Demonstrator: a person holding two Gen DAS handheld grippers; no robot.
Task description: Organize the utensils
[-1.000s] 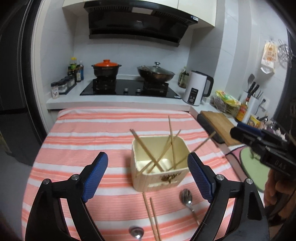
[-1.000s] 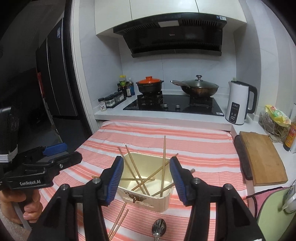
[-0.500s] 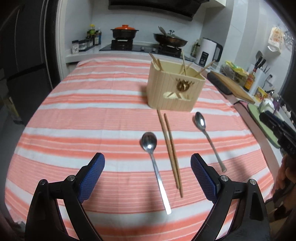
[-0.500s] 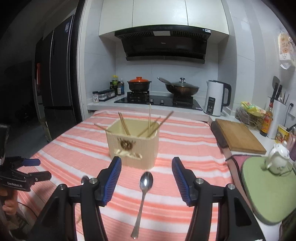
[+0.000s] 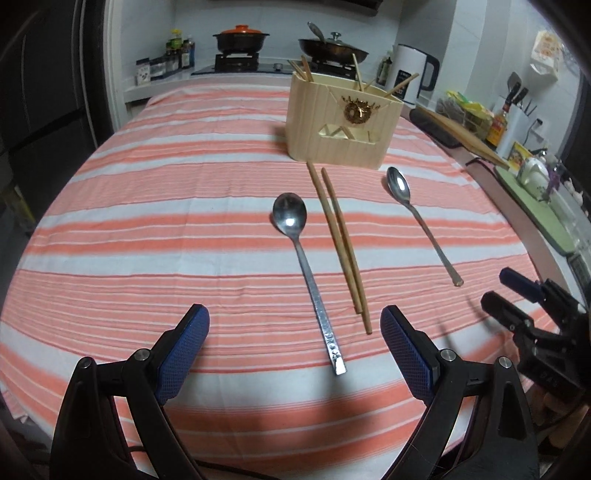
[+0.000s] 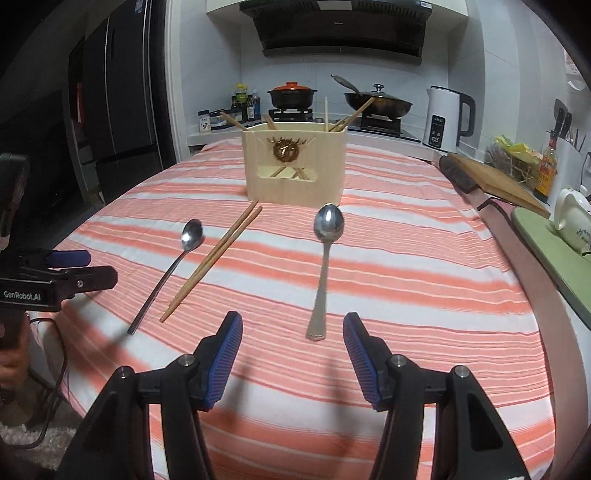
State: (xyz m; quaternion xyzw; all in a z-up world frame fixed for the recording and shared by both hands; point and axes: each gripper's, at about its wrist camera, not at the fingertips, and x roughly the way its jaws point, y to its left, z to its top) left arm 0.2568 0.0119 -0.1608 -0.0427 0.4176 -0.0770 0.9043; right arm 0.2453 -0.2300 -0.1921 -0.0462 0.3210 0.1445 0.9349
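On the orange-and-white striped tablecloth [image 5: 147,229], L to R: 1 long steel spoon [image 5: 303,266], 2 loose wooden chopsticks [image 5: 338,240], 1 slimmer steel spoon [image 5: 417,218]. Cream ribbed plastic utensil box [image 5: 340,118] stands behind w/ approx 5 chopsticks inside. Left gripper [image 5: 295,354] wide, empty. Right gripper [image 6: 291,354] approx half open, empty. Only right view shows the black range hood [image 6: 340,26].

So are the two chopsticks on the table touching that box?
Apart. The left wrist view shows striped cloth between the chopsticks and the utensil box.
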